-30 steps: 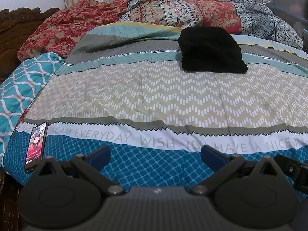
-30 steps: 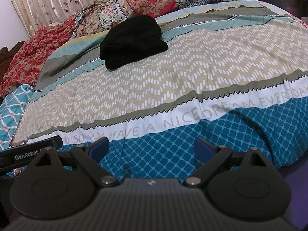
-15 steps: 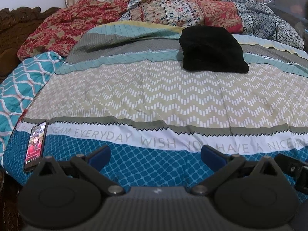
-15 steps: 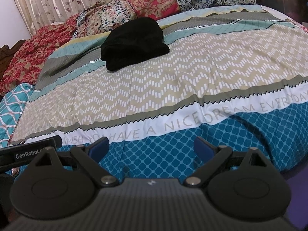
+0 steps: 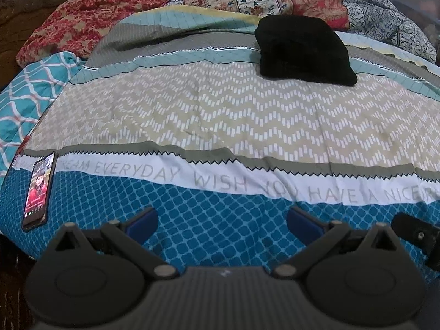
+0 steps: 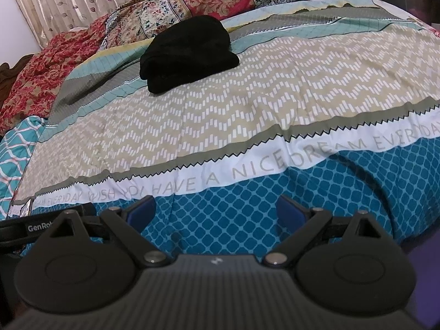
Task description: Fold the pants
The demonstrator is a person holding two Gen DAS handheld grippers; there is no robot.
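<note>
Left gripper [image 5: 221, 217] and right gripper [image 6: 216, 210], each with blue-padded fingers spread wide and empty above the near edge of the bedspread [image 5: 220, 126]. Black pants [image 5: 302, 51], a dark bundle with indistinct folds, lie well beyond the fingertips. Phone [image 5: 38, 191] outside the left finger; pillows [image 6: 192, 2] partly cropped.

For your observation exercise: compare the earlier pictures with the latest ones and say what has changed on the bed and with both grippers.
Both views closed in slightly on the black pants. Nothing was grasped or released: left gripper and right gripper remain open and empty; pants and phone unmoved.
</note>
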